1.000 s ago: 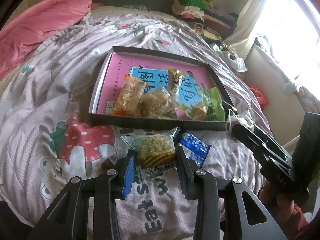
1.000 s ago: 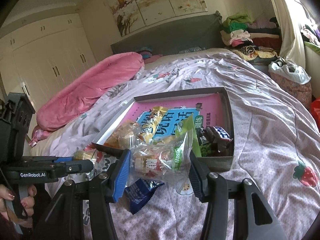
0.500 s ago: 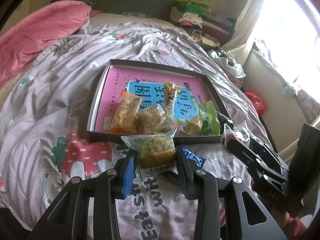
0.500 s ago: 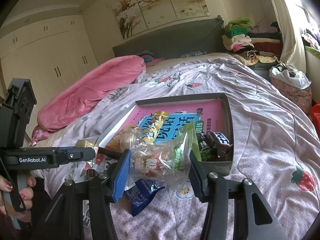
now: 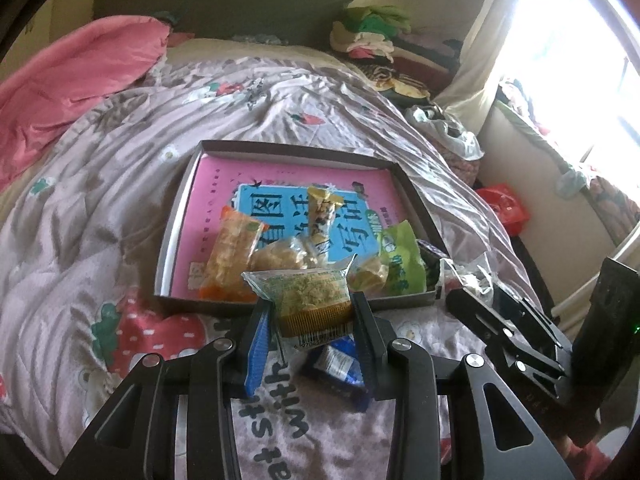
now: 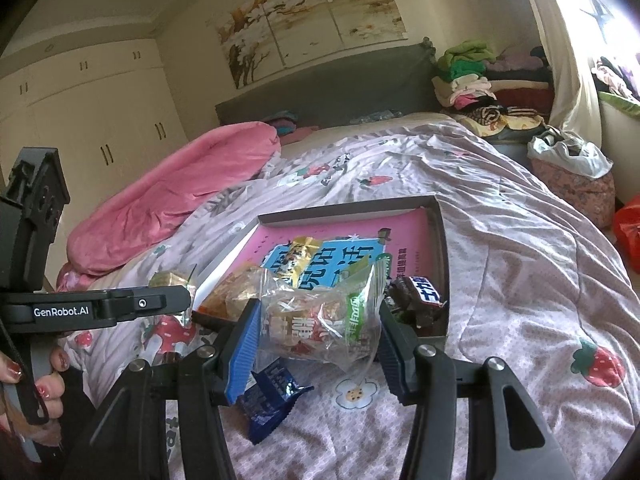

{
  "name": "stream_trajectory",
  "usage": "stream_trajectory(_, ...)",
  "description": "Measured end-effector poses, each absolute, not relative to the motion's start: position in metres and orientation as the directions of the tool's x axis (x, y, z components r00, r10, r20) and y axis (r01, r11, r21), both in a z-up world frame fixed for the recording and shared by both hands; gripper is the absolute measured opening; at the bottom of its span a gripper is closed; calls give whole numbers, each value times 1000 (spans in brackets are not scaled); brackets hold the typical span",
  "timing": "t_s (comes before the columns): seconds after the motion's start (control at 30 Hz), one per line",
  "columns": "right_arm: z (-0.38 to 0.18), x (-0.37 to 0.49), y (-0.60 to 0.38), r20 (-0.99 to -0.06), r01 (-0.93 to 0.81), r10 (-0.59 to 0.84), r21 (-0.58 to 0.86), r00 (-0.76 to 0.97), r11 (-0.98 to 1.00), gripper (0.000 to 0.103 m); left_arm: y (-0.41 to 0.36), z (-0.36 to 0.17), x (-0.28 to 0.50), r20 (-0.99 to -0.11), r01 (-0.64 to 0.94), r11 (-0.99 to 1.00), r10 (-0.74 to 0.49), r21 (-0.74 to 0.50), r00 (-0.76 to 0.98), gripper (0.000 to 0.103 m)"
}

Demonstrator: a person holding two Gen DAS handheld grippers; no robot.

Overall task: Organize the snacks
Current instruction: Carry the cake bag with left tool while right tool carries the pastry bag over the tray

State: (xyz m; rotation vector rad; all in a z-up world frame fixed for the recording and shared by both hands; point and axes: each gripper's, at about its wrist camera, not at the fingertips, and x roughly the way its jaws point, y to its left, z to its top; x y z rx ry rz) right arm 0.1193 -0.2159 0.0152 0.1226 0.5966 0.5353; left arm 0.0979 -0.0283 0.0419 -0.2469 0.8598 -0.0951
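Observation:
A shallow grey box (image 5: pixel 181 216) with a pink and blue book inside lies on the bed and holds several snack packs. My left gripper (image 5: pixel 308 320) is shut on a clear-wrapped floss cake (image 5: pixel 310 296) and holds it above the quilt, just short of the box's near wall. My right gripper (image 6: pixel 316 330) is shut on a clear bag of sweets (image 6: pixel 316 320), also lifted, near the box's near corner (image 6: pixel 438 332). A blue wrapper (image 6: pixel 268 400) lies on the quilt under both grippers; it also shows in the left wrist view (image 5: pixel 340 364).
The quilt (image 5: pixel 100 184) is lumpy, with a pink duvet (image 6: pixel 168 196) at the far left. Folded clothes (image 6: pixel 472 76) are stacked by the headboard. A plastic bag (image 6: pixel 568 156) and a red bag (image 5: pixel 502 208) sit on the floor at the right.
Both grippers have risen and tilted back with their packs, so the box looks farther and lower. The floss cake has left the quilt. The blue wrapper stayed on the bed.

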Motion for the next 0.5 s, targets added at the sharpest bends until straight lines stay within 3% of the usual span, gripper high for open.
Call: stream_trajectory(0.5,18,126,-226,-484,-409,485,260,728,875,54,-46,44,116,-726,16,974,-178,-225,665,39)
